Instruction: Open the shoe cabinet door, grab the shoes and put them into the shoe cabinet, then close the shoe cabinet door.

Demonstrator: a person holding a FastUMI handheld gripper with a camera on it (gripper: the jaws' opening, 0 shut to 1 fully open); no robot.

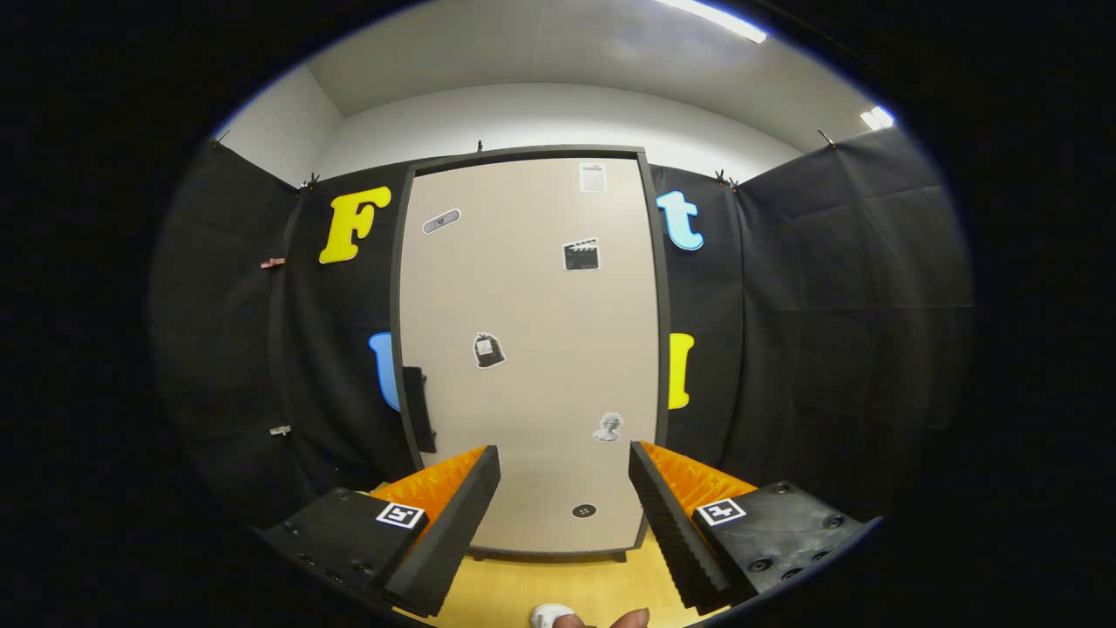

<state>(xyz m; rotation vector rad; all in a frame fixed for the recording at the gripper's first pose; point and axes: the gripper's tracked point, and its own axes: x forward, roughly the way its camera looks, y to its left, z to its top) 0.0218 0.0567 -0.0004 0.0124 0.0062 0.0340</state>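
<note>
Beige shoe cabinet door (pixel 532 349) sits shut just ahead of you, dark handle (pixel 417 408) on its left edge; your gripper (pixel 565 462) is spread wide, holding nothing, above the wooden floor (pixel 558 584).

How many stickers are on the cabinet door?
6 on the cabinet door: paper label top right, oblong one upper left, clapperboard, dark bag mid-left, pale bust lower right, round dark one at bottom between the open gripper fingers.

cabinet door (pixel 532 366): beige, dark frame, small black-and-white stickers
door handle (pixel 417 408): black
desk (pixel 514 593): light yellow wood grain
booth wall (pixel 828 331): black cloth
ceiling (pixel 558 61): white
</note>
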